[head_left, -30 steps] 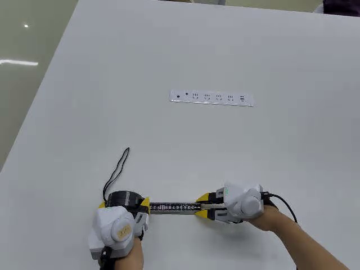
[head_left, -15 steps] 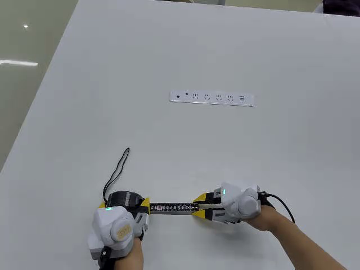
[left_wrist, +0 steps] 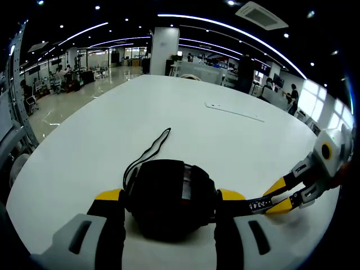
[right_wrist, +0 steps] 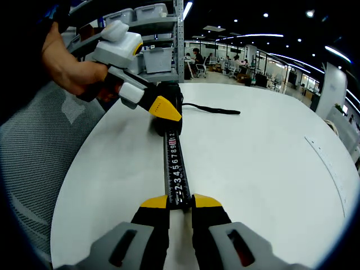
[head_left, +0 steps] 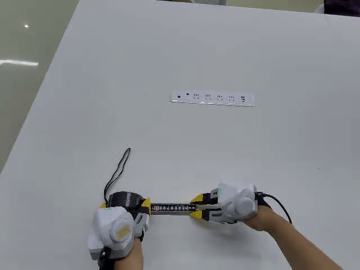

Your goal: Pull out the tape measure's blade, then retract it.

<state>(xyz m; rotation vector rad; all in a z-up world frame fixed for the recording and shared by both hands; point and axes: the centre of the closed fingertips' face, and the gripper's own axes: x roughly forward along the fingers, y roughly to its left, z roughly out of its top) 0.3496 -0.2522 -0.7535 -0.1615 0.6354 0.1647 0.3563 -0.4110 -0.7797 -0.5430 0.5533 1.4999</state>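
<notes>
The tape measure's case (left_wrist: 169, 197), a rounded black body with a matt, rubbery look, is seen at the near left edge of the table (head_left: 225, 45). It is clamped between the yellow-tipped jaws of the left gripper (left_wrist: 169, 196), which are spread about as wide as the case and pressed against its two sides. In the head view the case (head_left: 125, 199) is found just ahead of the left gripper (head_left: 124, 204).

From the case the blade (right_wrist: 175, 169) is drawn out as a thin, flat, dark strip printed with pale numerals. Its long axis is laid across the head view from left to right, pointing away from the case towards the right gripper (head_left: 196, 206). The blade (head_left: 171, 208) is kept straight and low over the table; whether it touches the surface cannot be told.

The blade's free end is pinched by the right gripper (right_wrist: 180, 201), whose jaws are closed to a narrow slit on the strip.

A thin black cord (head_left: 116, 171) is trailed from the case, looped loosely away across the smooth white tabletop. Further off, well apart, a long flat white power strip (head_left: 212, 98) is laid roughly parallel to the blade.
</notes>
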